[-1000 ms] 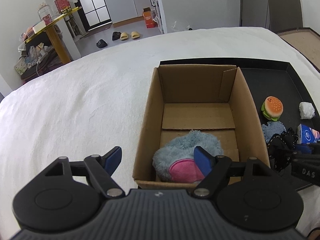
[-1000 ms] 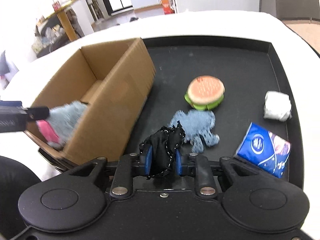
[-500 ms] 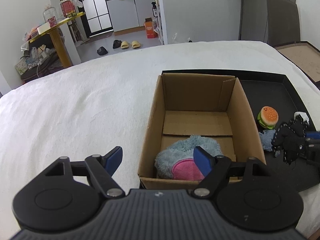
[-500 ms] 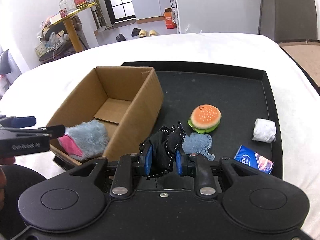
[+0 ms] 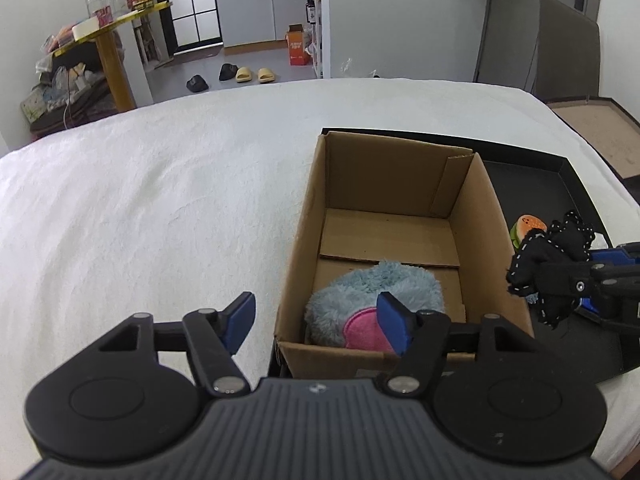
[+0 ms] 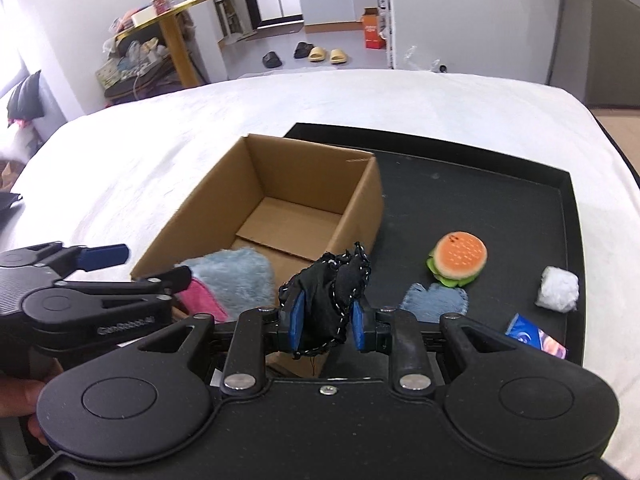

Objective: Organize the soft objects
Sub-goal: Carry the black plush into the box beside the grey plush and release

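An open cardboard box (image 5: 348, 184) (image 6: 360, 200) stands on a black tray (image 6: 500, 184). A fluffy blue and pink plush (image 5: 372, 300) (image 6: 236, 276) lies in its near end. My right gripper (image 6: 326, 322) is shut on a black cloth with white stitching (image 6: 332, 284) (image 5: 548, 256), held above the box's near right corner. My left gripper (image 5: 316, 322) is open and empty, hovering at the box's near left edge. On the tray lie a burger plush (image 6: 458, 258), a blue denim piece (image 6: 436, 300), a white wad (image 6: 558, 288) and a blue tissue pack (image 6: 536, 338).
The tray lies on a bed with a white sheet (image 5: 160, 200). Beyond the bed are a yellow table with clutter (image 5: 104, 36), slippers (image 5: 256, 74) on the floor and a dark panel (image 5: 568, 52) at the right.
My right gripper lifted the black cloth up from the tray and carried it left towards the box. My left gripper rose and drew back a little, still open.
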`<state>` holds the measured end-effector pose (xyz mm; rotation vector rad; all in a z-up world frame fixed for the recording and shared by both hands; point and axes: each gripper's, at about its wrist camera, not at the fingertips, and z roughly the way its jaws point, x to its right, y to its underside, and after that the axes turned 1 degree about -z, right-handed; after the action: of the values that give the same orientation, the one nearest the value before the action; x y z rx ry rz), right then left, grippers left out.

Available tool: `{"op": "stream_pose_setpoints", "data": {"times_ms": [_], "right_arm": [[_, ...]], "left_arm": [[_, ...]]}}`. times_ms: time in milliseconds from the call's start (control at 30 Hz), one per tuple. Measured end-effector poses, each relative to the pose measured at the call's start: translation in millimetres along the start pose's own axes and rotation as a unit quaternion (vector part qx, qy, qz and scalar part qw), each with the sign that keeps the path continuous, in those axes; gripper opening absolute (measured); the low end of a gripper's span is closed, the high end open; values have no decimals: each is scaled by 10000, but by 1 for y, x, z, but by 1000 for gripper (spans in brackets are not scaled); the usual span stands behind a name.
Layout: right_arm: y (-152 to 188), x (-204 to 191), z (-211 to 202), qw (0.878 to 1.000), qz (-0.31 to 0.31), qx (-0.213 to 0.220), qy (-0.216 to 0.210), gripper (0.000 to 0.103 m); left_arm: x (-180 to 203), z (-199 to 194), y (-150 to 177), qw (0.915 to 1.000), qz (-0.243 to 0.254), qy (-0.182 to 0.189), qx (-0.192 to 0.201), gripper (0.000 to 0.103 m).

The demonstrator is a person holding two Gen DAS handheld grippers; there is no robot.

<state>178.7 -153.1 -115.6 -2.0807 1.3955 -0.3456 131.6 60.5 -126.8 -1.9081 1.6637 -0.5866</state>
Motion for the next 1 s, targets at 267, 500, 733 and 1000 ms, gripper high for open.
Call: {"op": "stream_pose_setpoints", "data": {"times_ms": [267, 500, 733, 1000], "right_arm": [[-12, -19, 10, 9999, -141, -79, -14, 25], [-19, -30, 23, 9996, -218, -141, -51, 25], [-23, -41, 30, 9996, -248, -86, -38, 32], [-21, -40, 33, 9996, -242, -116, 87, 49]], "left_arm": [[-13, 2, 3, 9996, -280, 75, -13, 49], [-25, 11, 4, 9973, -648, 270, -218, 22], [-30, 14, 5, 9965, -740, 300, -248, 16], [-33, 12, 6, 9961, -780, 364, -207, 16]]}}
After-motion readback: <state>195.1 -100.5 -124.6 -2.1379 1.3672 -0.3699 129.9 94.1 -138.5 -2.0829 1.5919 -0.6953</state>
